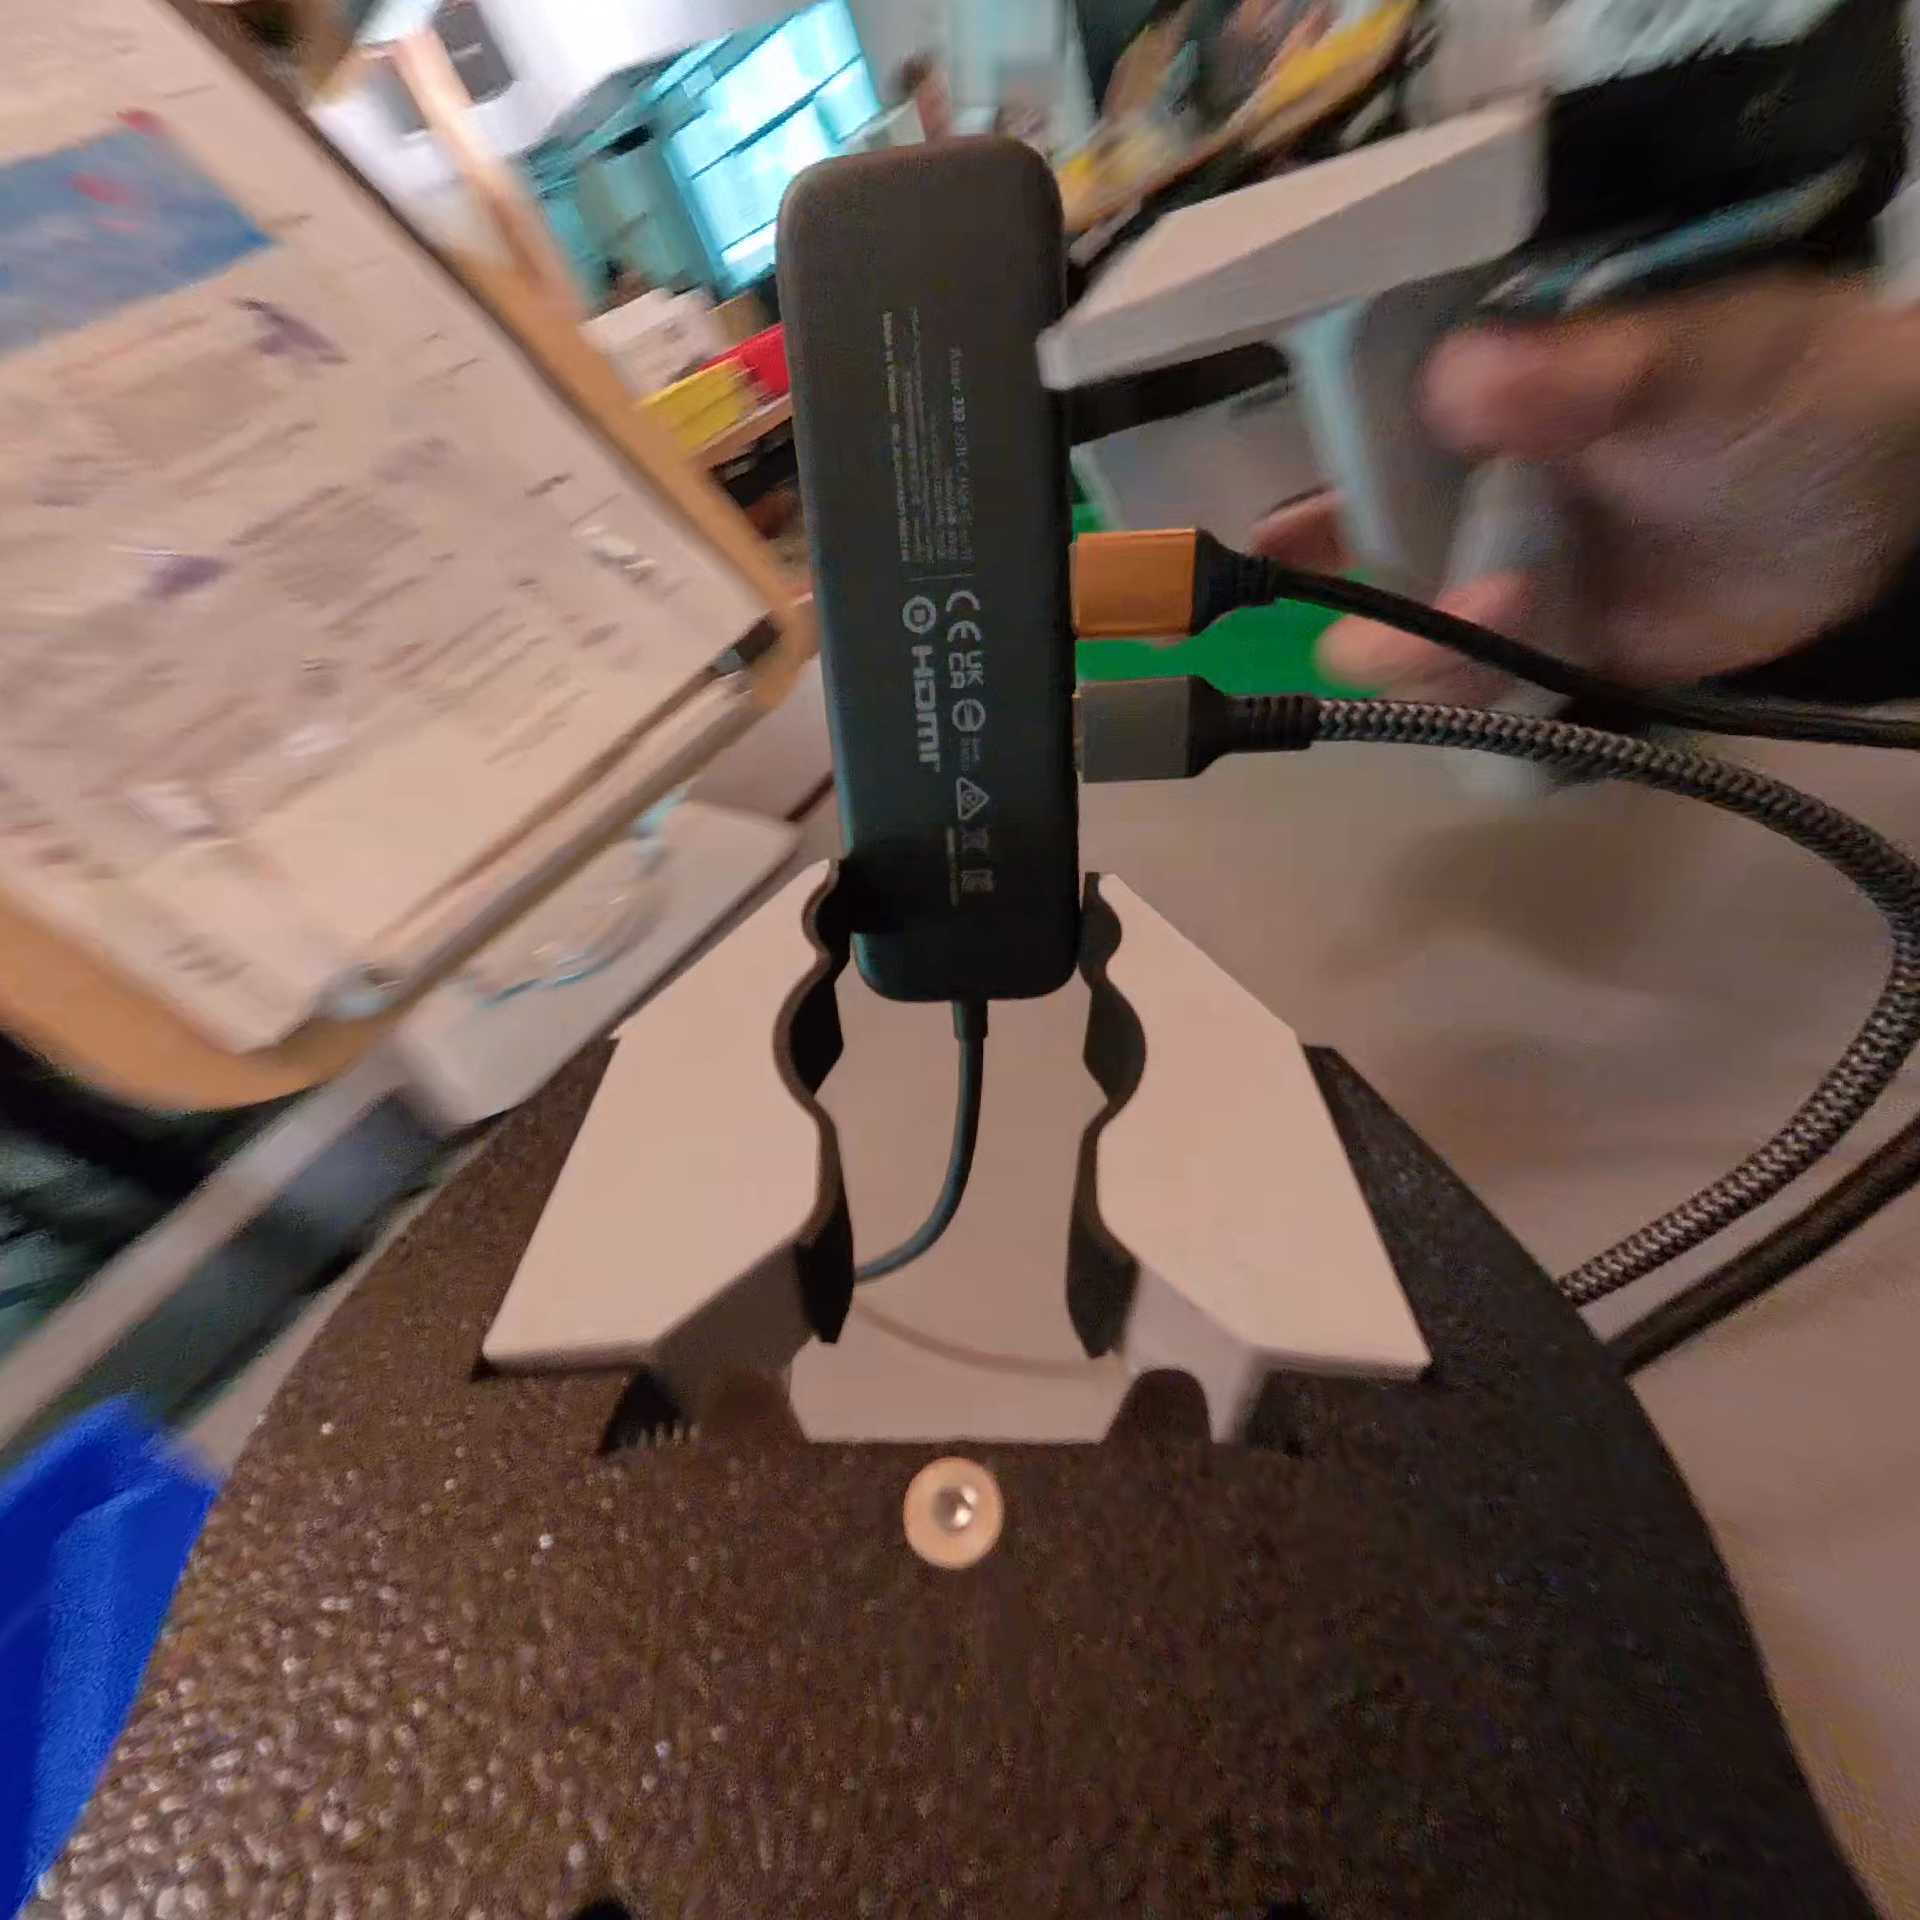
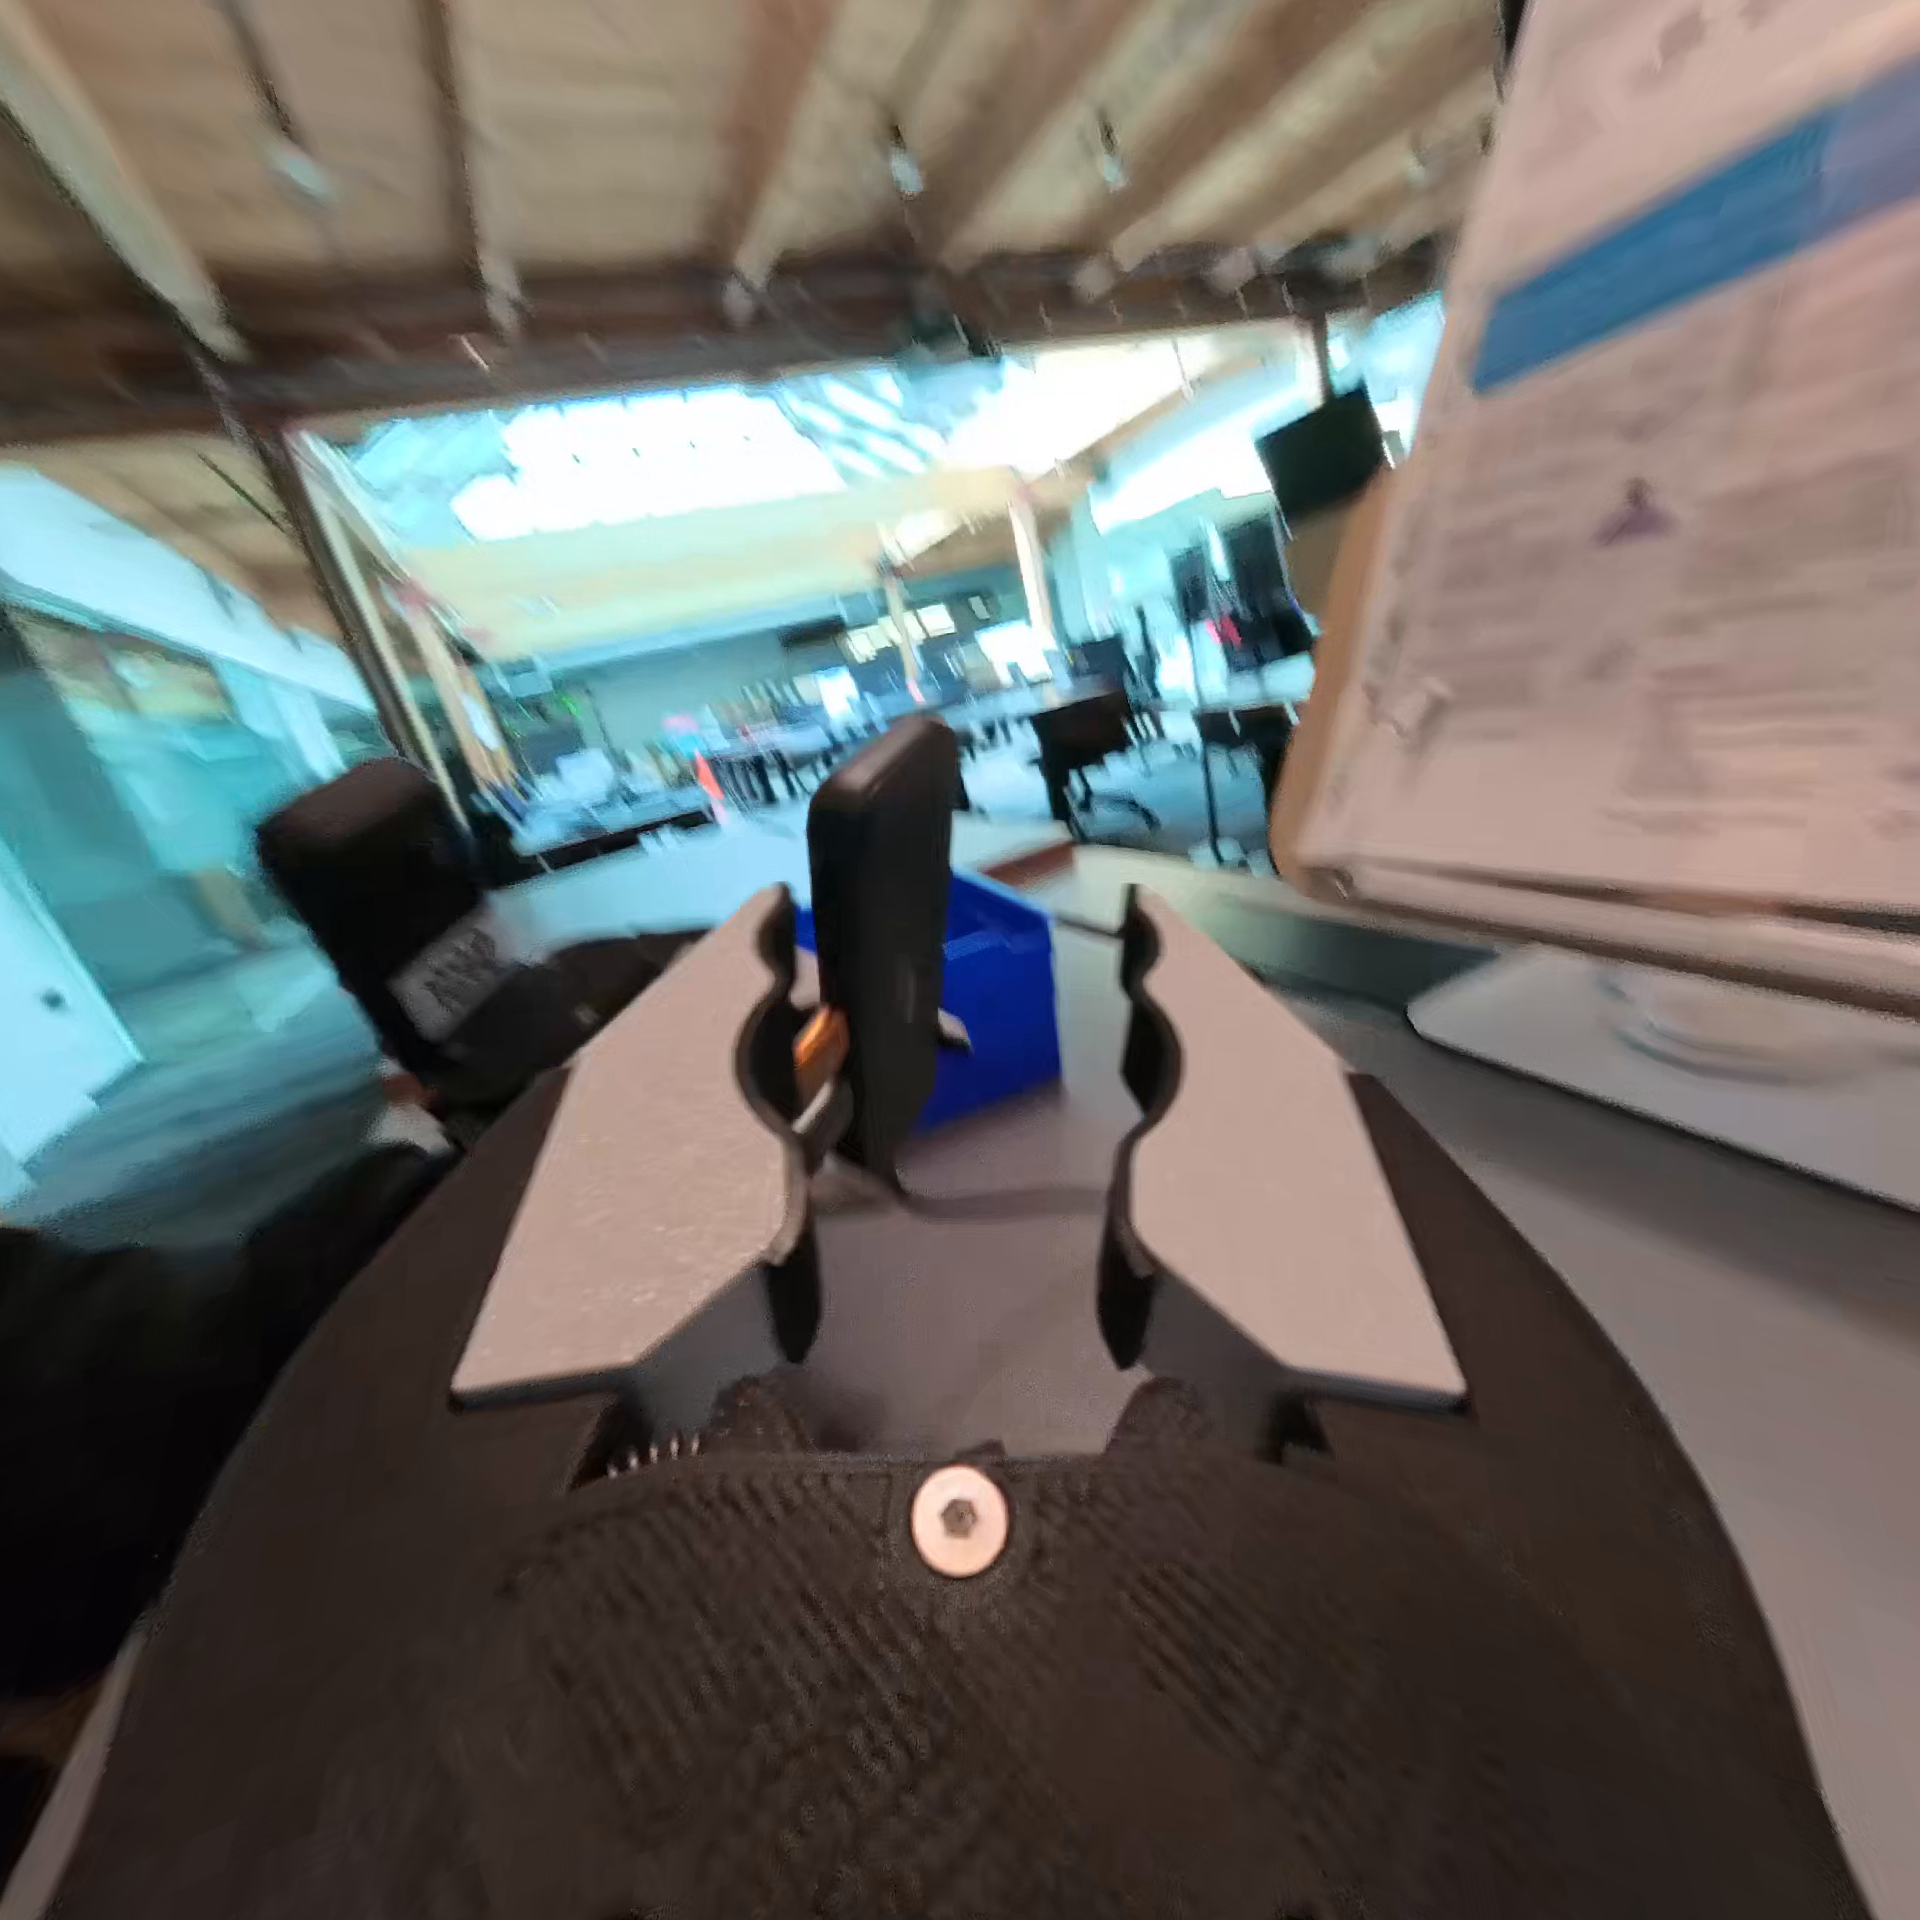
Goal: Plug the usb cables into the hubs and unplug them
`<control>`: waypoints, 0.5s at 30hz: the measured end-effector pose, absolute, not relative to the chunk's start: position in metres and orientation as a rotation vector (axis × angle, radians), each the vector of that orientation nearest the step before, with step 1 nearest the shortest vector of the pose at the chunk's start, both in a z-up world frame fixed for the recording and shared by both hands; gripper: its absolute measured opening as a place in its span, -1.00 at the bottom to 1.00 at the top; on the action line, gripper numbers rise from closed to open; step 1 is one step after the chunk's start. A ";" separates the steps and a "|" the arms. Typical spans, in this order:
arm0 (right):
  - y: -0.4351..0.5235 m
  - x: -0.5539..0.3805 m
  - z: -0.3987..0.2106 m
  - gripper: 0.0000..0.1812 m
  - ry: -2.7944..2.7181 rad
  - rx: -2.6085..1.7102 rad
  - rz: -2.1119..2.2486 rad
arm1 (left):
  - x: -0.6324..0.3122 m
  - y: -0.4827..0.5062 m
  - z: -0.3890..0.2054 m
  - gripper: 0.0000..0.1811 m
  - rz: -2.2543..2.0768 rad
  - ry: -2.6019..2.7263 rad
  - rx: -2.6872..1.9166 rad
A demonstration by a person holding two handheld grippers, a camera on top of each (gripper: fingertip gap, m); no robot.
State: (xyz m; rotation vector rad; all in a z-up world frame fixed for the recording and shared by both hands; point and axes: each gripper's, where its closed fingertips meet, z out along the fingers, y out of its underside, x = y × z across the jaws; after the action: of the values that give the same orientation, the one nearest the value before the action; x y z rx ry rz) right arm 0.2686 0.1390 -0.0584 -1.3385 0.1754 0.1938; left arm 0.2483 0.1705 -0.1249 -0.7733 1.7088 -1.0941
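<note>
My left gripper (image 1: 961,914) is shut on the lower end of a black USB hub (image 1: 935,571) and holds it upright above the table. An orange plug (image 1: 1132,582) with a black cable and a grey plug (image 1: 1143,727) with a braided cable sit in the hub's right side. The hub's own thin cable (image 1: 961,1143) hangs between my fingers. My right gripper (image 2: 956,914) is open and empty, and the hub (image 2: 883,935) stands edge-on beyond its jaws. The orange plug (image 2: 821,1034) lies close to its left finger. That gripper's grey finger (image 1: 1299,239) shows beside the hub's upper right.
A board covered with papers (image 1: 312,520) leans at the left and also shows in the right wrist view (image 2: 1662,520). A blue bin (image 2: 997,997) stands behind the hub. A blurred hand (image 1: 1662,468) holds the right gripper. The braided cable (image 1: 1818,1039) loops over the grey table.
</note>
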 end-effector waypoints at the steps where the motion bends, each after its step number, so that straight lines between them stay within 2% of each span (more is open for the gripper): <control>1: 0.141 0.272 -0.068 -0.16 0.194 -1.404 0.190 | 0.251 0.183 -0.124 -0.53 -0.957 1.683 -0.772; 3: 0.147 0.274 -0.083 0.01 0.238 -1.497 0.228 | 0.253 0.194 -0.123 -0.53 -0.781 1.658 -0.742; 4: 0.150 0.270 -0.086 0.02 0.233 -1.507 0.267 | 0.252 0.193 -0.120 -0.53 -0.748 1.645 -0.711; 7: 0.152 0.264 -0.083 -0.23 0.248 -1.443 0.375 | 0.250 0.182 -0.120 -0.53 -0.688 1.667 -0.591; 10: 0.148 0.258 -0.085 -0.88 0.208 -1.423 0.458 | 0.249 0.170 -0.122 -0.53 -0.698 1.684 -0.499; 15: 0.140 0.261 -0.074 -0.89 0.324 -1.304 0.742 | 0.236 0.159 -0.106 -0.53 -1.049 1.625 -0.440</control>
State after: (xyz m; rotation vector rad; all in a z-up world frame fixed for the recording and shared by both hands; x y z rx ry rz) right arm 0.2614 0.1402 -0.0737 -1.3040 0.3242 0.7422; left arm 0.2358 0.1588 -0.1056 -0.4397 1.6251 -1.0488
